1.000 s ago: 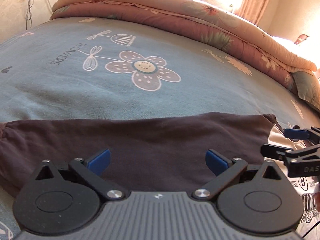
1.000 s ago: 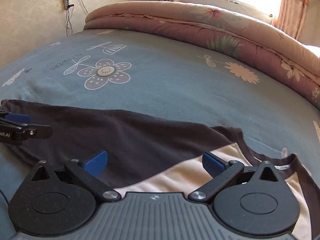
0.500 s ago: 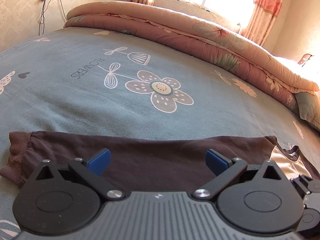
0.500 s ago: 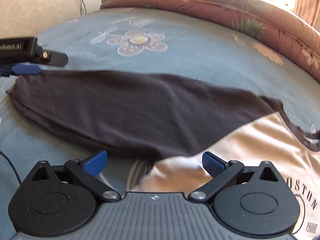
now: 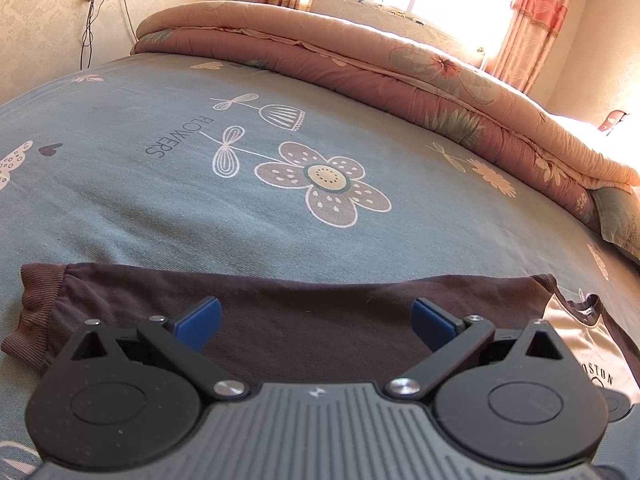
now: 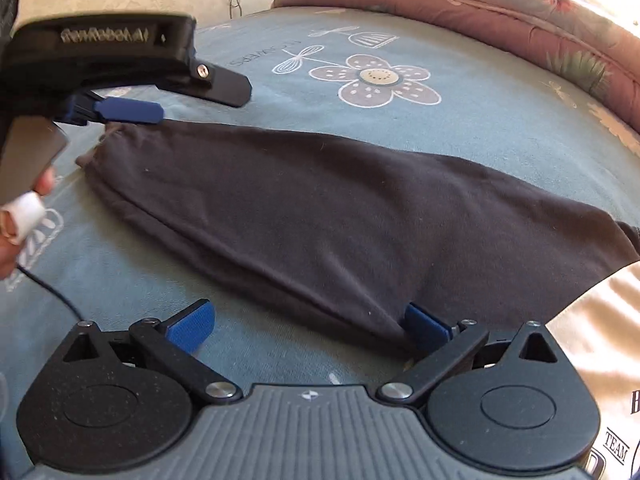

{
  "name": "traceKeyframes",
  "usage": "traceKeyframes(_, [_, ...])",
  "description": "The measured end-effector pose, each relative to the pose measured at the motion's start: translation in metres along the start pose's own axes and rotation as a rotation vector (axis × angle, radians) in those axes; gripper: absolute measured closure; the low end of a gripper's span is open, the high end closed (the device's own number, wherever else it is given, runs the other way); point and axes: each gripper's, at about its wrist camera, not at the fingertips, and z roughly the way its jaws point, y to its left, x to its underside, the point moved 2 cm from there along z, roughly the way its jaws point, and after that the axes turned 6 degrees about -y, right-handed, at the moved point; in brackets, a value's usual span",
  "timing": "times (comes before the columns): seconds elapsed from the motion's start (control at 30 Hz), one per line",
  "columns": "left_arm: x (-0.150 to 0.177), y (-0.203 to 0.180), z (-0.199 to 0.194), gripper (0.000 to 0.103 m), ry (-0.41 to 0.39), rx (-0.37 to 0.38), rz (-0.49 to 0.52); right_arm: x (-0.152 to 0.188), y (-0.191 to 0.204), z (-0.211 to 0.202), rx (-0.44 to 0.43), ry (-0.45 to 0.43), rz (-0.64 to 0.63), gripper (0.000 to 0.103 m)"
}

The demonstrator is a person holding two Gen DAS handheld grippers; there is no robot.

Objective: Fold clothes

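Garment: we see a long-sleeved shirt (image 6: 592, 340) lying flat on the bed (image 5: 360, 240); its cream front carries printed lettering.
Sleeve: the dark brown sleeve (image 6: 320, 216) stretches out across the sheet, and its ribbed cuff (image 5: 38, 312) lies at the far left end in the left wrist view.
Left gripper: the left gripper (image 5: 316, 316) hangs over the middle of the sleeve; we find its blue fingers (image 5: 198, 318) spread wide, holding nothing.
Left gripper, side view: in the right wrist view it sits near the cuff end, a hand (image 6: 8, 216) on its handle; we cannot tell whether it touches the cloth.
Right gripper: the right gripper (image 6: 308, 326) is low at the sleeve's near edge, close to the shoulder; its fingers (image 6: 190, 326) are spread, the right one against or just under the fabric edge, the left one over bare sheet.
Bed: a blue-grey sheet with a flower print (image 5: 324, 184) and the word FLOWERS.
Beyond: a folded pink quilt (image 5: 400, 80) runs along the far side.
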Motion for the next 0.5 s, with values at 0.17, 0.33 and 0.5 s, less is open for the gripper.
traceKeyframes(0.17, [0.006,-0.020,0.012,0.002,0.029,0.051,0.029,-0.028,-0.082,-0.028,0.050,-0.105,0.163,0.000])
traceKeyframes(0.33, [0.011,-0.031,0.021,0.002,0.053,0.042,0.060,-0.049,-0.168,-0.020,0.030,-0.186,0.368,0.000])
traceKeyframes(0.5, [0.014,-0.032,0.027,0.002,0.070,0.040,0.063,-0.036,-0.203,0.017,-0.006,-0.140,0.463,0.000])
